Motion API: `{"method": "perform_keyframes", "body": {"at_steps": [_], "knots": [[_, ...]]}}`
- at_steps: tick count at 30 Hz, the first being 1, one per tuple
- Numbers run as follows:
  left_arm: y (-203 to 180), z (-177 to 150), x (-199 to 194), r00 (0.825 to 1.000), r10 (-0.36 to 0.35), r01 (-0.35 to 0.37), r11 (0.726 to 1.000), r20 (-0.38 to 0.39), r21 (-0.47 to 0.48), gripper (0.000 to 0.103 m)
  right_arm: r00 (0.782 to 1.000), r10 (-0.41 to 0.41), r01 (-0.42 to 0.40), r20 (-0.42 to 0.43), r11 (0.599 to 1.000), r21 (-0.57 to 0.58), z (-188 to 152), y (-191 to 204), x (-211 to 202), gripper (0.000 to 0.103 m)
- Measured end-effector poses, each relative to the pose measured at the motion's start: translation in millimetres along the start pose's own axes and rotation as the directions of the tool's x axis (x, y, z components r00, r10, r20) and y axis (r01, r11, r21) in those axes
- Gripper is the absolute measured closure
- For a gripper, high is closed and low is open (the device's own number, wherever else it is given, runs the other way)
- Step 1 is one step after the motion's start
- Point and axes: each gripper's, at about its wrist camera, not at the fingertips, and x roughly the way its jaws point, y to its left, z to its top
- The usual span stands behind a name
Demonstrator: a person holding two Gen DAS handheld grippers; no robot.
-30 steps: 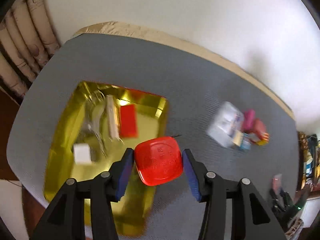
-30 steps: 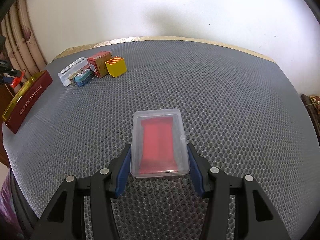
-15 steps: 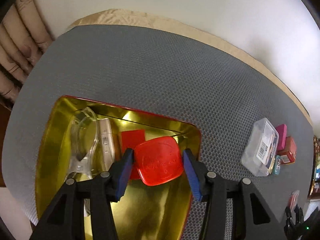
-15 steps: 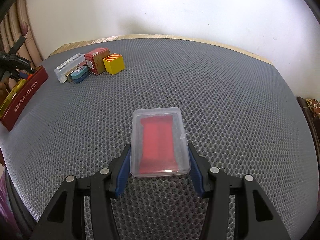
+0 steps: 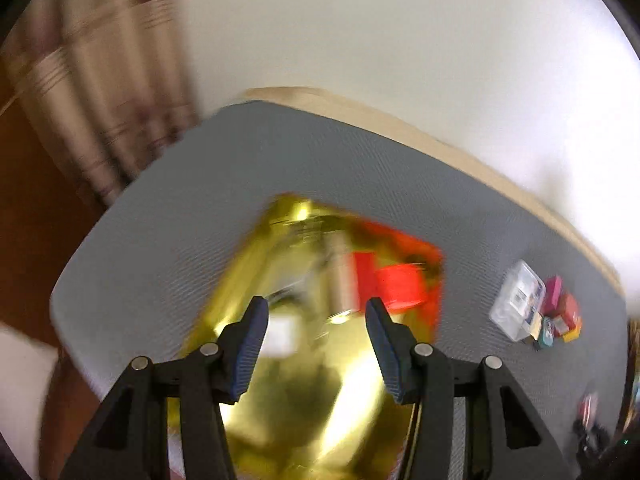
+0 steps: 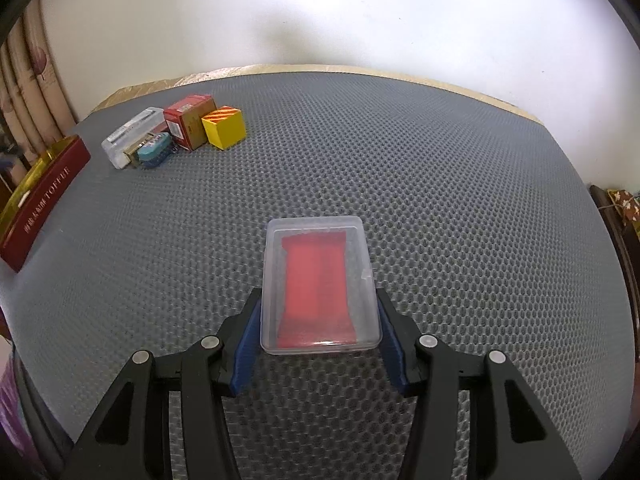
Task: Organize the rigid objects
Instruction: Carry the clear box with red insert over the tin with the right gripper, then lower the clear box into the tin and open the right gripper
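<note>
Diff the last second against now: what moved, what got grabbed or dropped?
The left gripper let go of the red square lid: its fingers are now empty and the lid lies in the gold tin. That view is blurred. Unchanged: the right gripper holds the clear case with a red insert over the grey mat.

Tin (image 6: 40, 184): on the mat (image 6: 400, 160), at its left edge.
In the tin (image 5: 248, 264): a square lid (image 5: 400, 286) by the far right corner, a small block (image 5: 282, 334) near the left side. The rest is too blurred to tell.
Pile of small boxes (image 6: 180, 132): near the mat's far left corner, all touching, just right of the tin.
Flat case (image 6: 320, 292): near the mat's front edge, about the middle, well apart from the pile.
Card (image 6: 316, 292): inside the flat case.
</note>
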Motion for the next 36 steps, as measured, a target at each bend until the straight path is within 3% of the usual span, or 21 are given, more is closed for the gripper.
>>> {"method": "perform_keyframes", "body": {"at_steps": [5,7,10,13,15,16,18,24,26,36], "knots": [[93.2,-45.0,-30.3,0.999,0.041,-0.044,0.974,-0.022,-0.221,0.051,0.997,0.075,-0.074,0.025,0.997,-0.026,15.4,33.4,-19.2,0.054],[114.0,-68.0,-39.6,0.996,0.087,-0.085,0.964,-0.004,-0.252,0.051,0.99,0.135,-0.133,0.041,0.99,-0.046,27.2,58.6,-30.4,0.054],[128.1,-99.4,-50.5,0.991,0.132,-0.121,0.963,0.029,-0.24,0.051,0.967,0.247,-0.24,0.064,0.966,-0.097,48.1,108.9,-50.1,0.054],[127.7,-108.4,-56.1,0.976,0.206,-0.192,0.964,0.063,-0.185,0.051,0.924,0.378,-0.367,0.058,0.919,-0.146,71.2,167.4,-62.8,0.054],[123.7,-109.0,-57.0,0.979,0.191,-0.178,0.971,0.073,-0.162,0.051,0.886,0.463,-0.449,0.023,0.87,-0.203,92.5,231.9,-60.2,0.054],[122.0,-110.8,-58.7,0.979,0.187,-0.173,0.974,0.085,-0.148,0.051,0.886,0.463,-0.449,0.023,0.87,-0.203,92.5,231.9,-60.2,0.054],[116.3,-114.0,-58.3,0.974,0.203,-0.191,0.974,0.1,-0.119,0.051,0.869,0.494,-0.481,-0.01,0.841,-0.248,105.3,277.3,-50.4,0.054],[120.7,-107.9,-53.1,0.989,0.136,-0.127,0.984,0.062,-0.128,0.051,0.869,0.481,-0.492,-0.119,0.808,-0.324,121.5,376.0,-1.2,0.054],[122.6,-105.1,-50.3,0.99,0.13,-0.122,0.984,0.05,-0.13,0.051,0.884,0.451,-0.465,-0.126,0.813,-0.352,118.4,394.2,11.5,0.054],[122.0,-102.6,-40.3,0.998,0.068,-0.068,0.992,0.001,-0.106,0.051,0.901,0.398,-0.434,-0.174,0.84,-0.325,108.0,405.1,55.5,0.054]]}}
